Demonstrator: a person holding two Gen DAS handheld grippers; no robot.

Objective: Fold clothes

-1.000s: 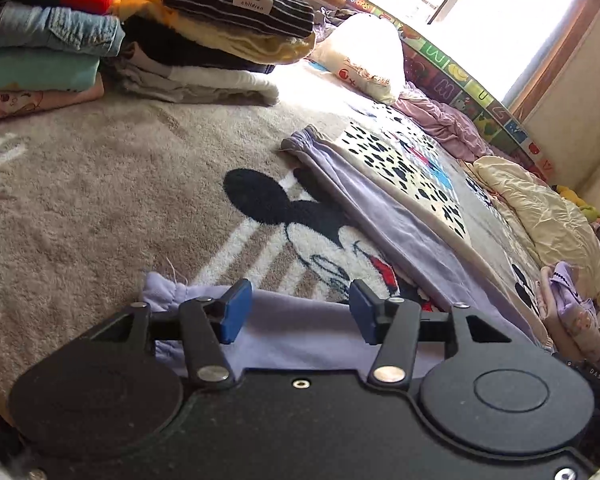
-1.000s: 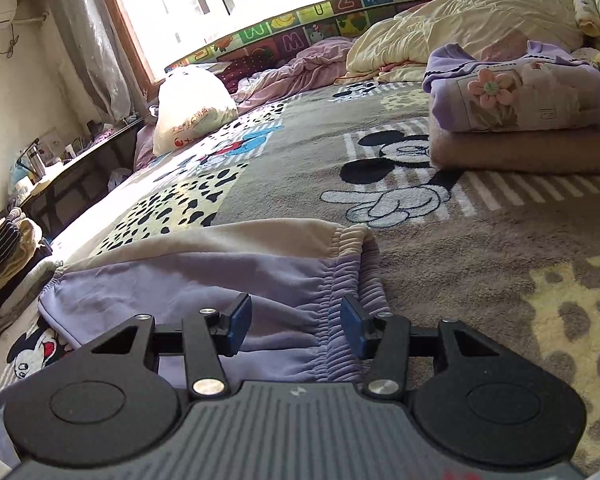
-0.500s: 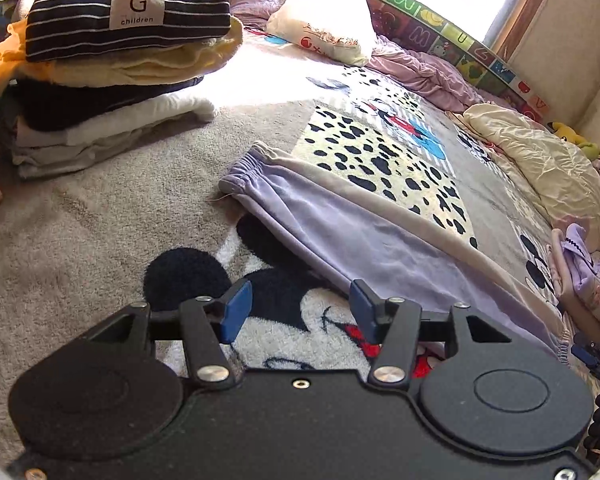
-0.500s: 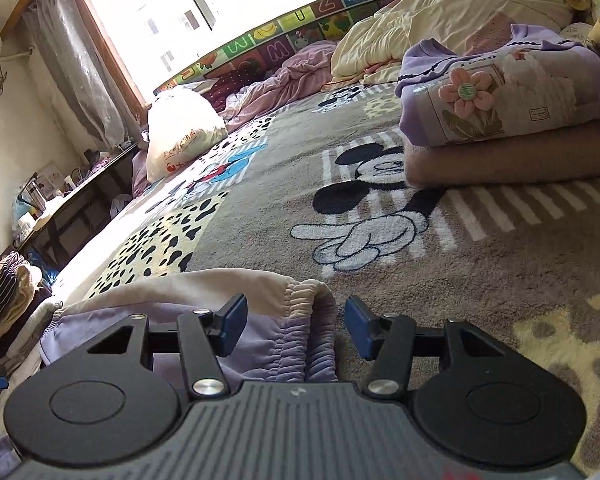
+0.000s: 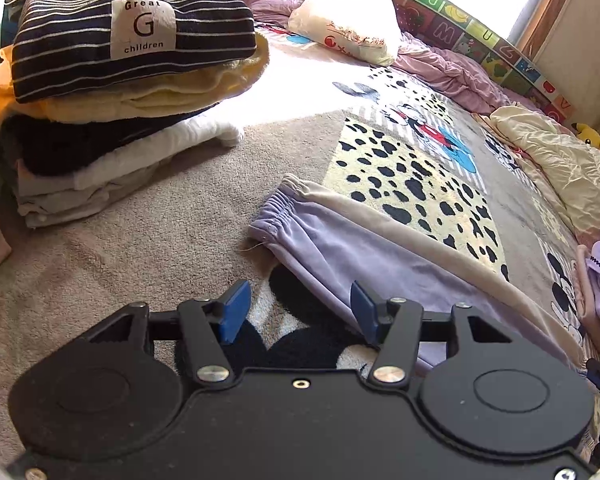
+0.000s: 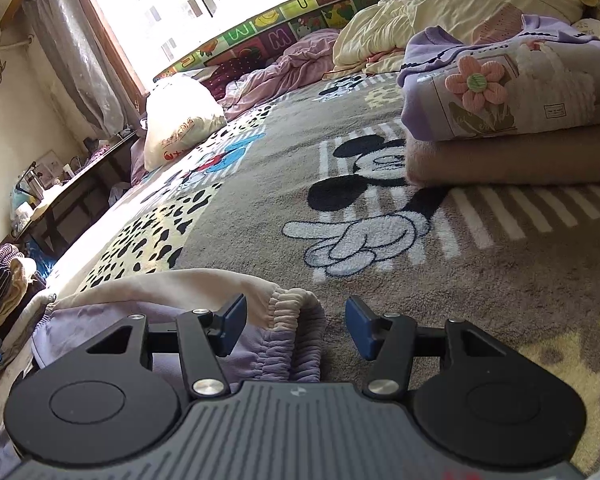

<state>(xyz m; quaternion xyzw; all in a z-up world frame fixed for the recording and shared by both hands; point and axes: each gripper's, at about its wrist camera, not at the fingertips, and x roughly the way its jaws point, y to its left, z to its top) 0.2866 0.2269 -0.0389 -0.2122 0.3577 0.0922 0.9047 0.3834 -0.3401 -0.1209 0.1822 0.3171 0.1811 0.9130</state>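
cartoon blanket (image 6: 380,168), bright window (image 6: 204,4)

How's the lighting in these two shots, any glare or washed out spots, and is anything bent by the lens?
Left wrist view: sunlight blows out the blanket beside the folded pile; the purple pants stay evenly lit; edges curve from the fisheye. Right wrist view: the window is pure white glare, the alphabet mat bows, and the foreground pants look soft.
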